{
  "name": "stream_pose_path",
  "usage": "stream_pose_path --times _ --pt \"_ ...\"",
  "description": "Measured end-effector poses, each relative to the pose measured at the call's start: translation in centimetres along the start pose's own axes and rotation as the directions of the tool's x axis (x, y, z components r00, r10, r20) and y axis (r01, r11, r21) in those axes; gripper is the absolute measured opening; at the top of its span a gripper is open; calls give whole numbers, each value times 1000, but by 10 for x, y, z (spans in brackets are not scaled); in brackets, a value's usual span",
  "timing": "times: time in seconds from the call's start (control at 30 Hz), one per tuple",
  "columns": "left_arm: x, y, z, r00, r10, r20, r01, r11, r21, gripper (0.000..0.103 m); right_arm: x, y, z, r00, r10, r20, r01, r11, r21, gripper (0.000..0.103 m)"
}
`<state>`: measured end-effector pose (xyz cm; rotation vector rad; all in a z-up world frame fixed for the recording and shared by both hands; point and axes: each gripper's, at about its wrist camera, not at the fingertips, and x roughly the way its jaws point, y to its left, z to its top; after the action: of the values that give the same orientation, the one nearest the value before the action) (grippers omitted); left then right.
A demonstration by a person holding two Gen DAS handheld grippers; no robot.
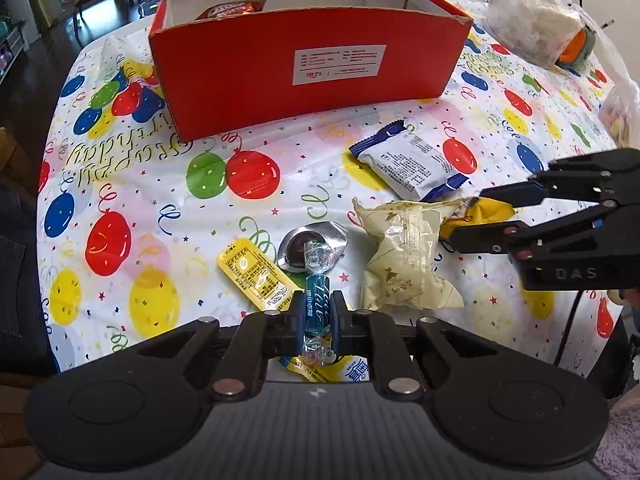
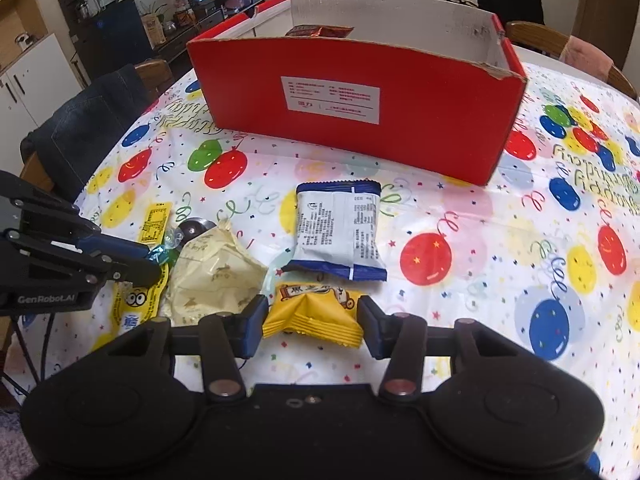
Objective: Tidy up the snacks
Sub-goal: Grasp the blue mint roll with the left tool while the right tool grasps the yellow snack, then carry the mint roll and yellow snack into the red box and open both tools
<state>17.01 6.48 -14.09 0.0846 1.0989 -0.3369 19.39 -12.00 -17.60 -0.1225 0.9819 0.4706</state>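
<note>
My left gripper [image 1: 317, 312] is shut on a blue twist-wrapped candy [image 1: 317, 304] just above the table. My right gripper [image 2: 312, 314] is open, its fingers either side of a yellow snack packet [image 2: 314, 312] without pressing it; it also shows at the right of the left wrist view [image 1: 466, 220]. A red cardboard box [image 1: 304, 68] stands at the back with a brown snack pack [image 1: 230, 10] inside. On the cloth lie a white-and-blue packet [image 1: 412, 164], a cream packet [image 1: 404, 256], a long yellow sachet [image 1: 256, 276] and a silver foil cup [image 1: 312, 242].
The table wears a balloon-print birthday cloth [image 1: 132, 184]. Clear plastic bags [image 1: 536, 16] sit at the back right. A chair with dark jeans over it [image 2: 88, 128] stands at the table's left side in the right wrist view.
</note>
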Motion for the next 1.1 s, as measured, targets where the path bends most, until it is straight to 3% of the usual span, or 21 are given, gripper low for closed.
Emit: stream_pose_path --times 0.6,1.1 --pt "-33 19 1 998 -30 52 36 992 -117 12 -48 -1 6 996 -3 85 -2 998 56 44" --pt "-68 25 48 992 -17 126 40 983 -180 12 -87 -15 64 976 -15 216 4 999 53 44"
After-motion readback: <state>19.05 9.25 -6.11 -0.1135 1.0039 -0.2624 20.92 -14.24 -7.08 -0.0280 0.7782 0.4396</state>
